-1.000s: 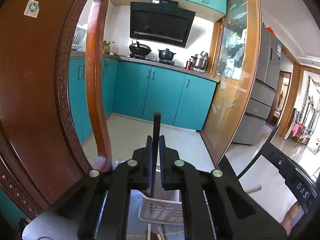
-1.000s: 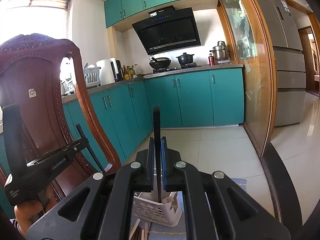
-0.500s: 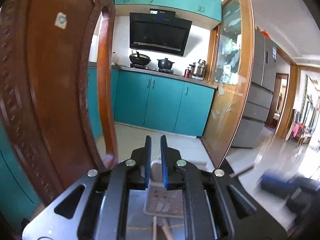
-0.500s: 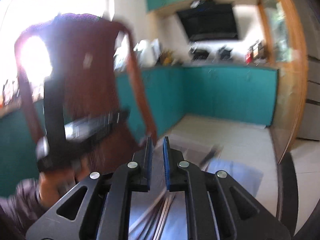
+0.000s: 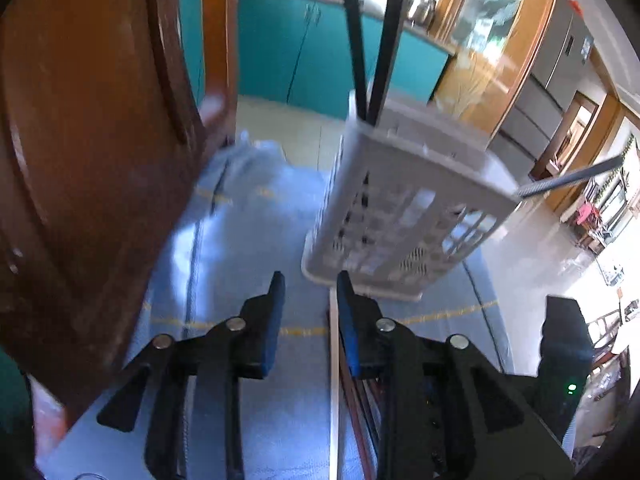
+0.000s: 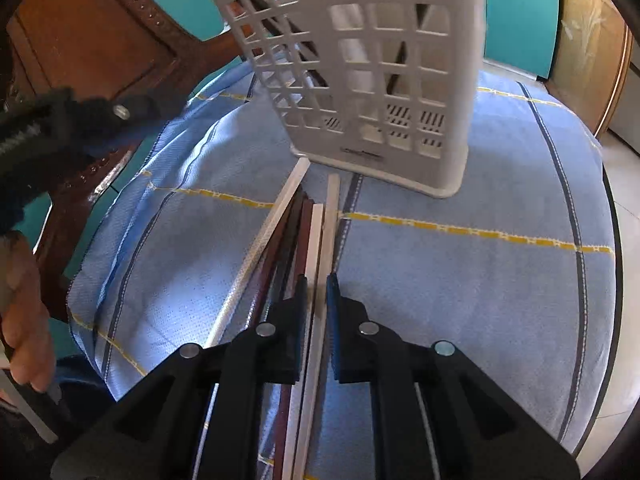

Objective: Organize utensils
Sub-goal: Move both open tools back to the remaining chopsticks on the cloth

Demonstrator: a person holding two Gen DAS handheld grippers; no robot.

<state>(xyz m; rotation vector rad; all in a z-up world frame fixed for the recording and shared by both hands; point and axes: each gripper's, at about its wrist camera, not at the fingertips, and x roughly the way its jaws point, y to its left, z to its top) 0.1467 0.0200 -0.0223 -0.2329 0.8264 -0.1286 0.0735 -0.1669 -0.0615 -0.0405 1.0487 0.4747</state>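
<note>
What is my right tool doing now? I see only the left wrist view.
Observer: The right tool is low over the cloth, with a white stick between its fingers. I cannot tell if it grips the stick yet.
Operator: How many sticks lie on the cloth?
Observer: I see three white ones and a few brown sticks, all in one bundle. The tool hides the near ends, so the count is not sure.
Operator: Where do they point?
Observer: Toward the basket. The far tip of the outer white one lies at its near bottom corner.
</note>
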